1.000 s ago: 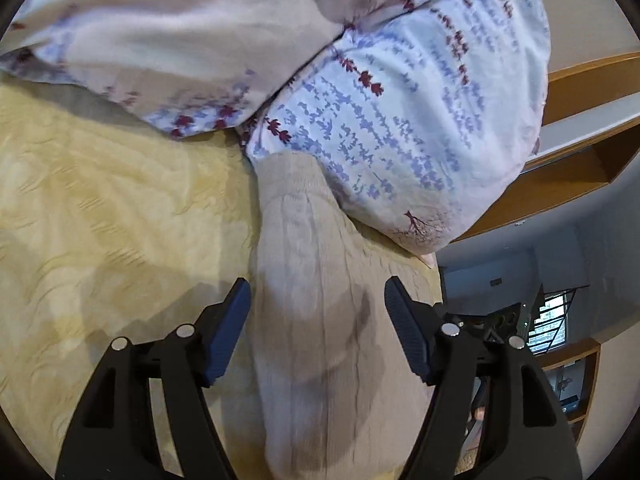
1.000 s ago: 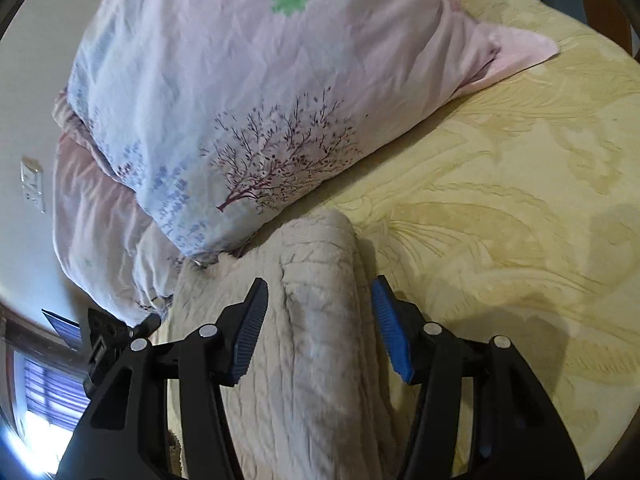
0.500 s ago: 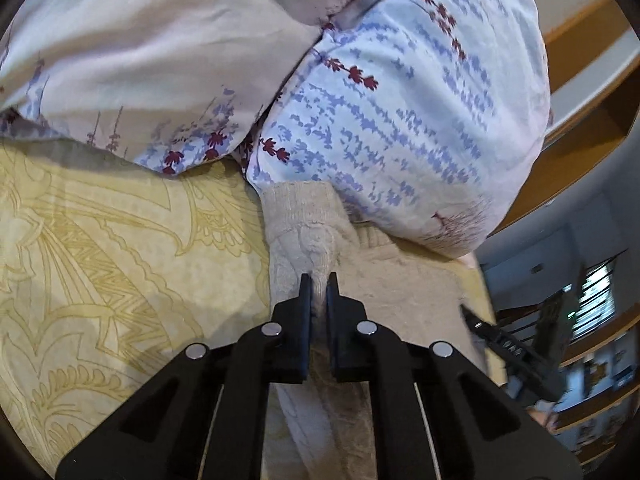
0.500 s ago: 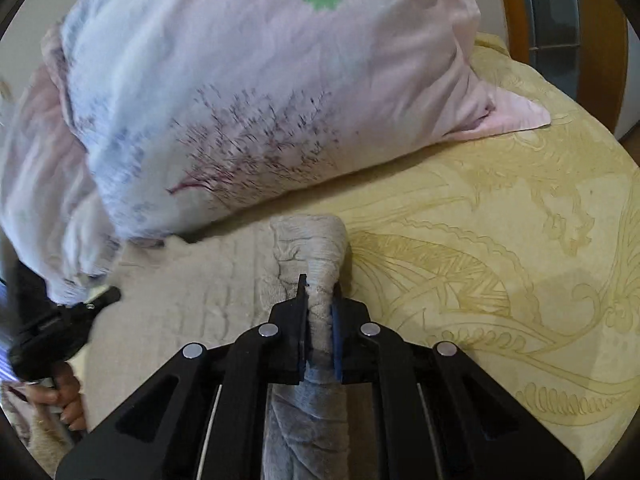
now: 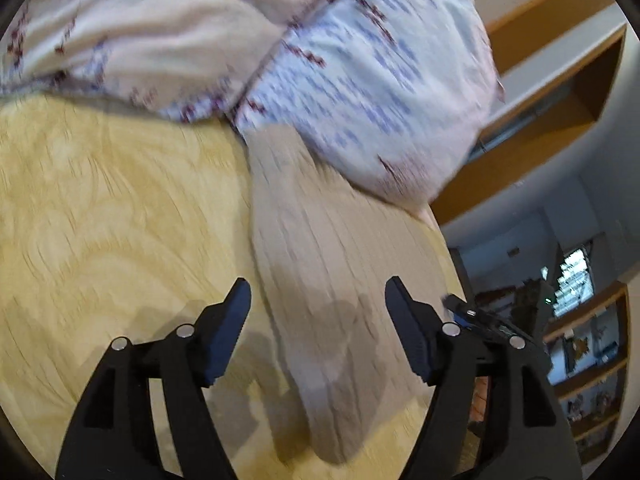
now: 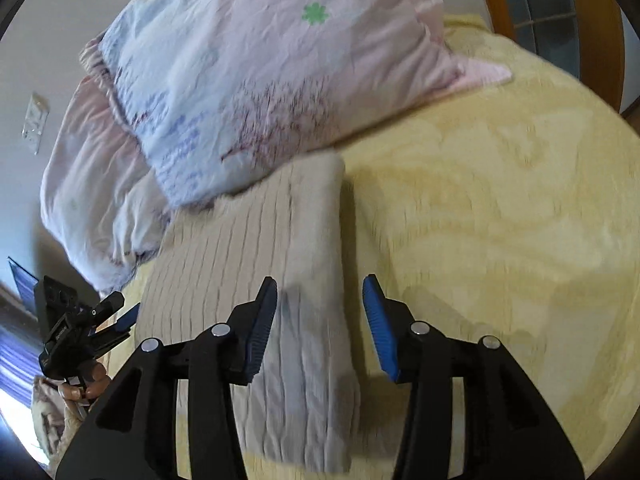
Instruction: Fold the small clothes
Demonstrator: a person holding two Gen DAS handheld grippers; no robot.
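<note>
A beige cable-knit garment (image 5: 312, 248) lies flat on the yellow bedspread (image 5: 104, 208), its far end tucked against a floral pillow. My left gripper (image 5: 318, 296) hovers over the garment's left folded edge, jaws opening wide, pads clear of the knit. In the right wrist view the same garment (image 6: 256, 248) shows a folded strip along its right edge. My right gripper (image 6: 320, 300) straddles that strip with its jaws opening, the blue pads (image 6: 378, 320) off the cloth. The left gripper (image 6: 84, 328) and a hand show at the far left of that view.
Floral pillows (image 5: 368, 92) (image 6: 280, 76) lie at the head of the bed, touching the garment's far end. Wooden shelving (image 5: 560, 92) and a room beyond are at the right in the left wrist view. The yellow bedspread (image 6: 500, 200) spreads right of the garment.
Half a second ago both grippers were shut on pinched ridges of the knit. Both have let go and opened, and the garment now lies flatter. Both views are blurred by motion.
</note>
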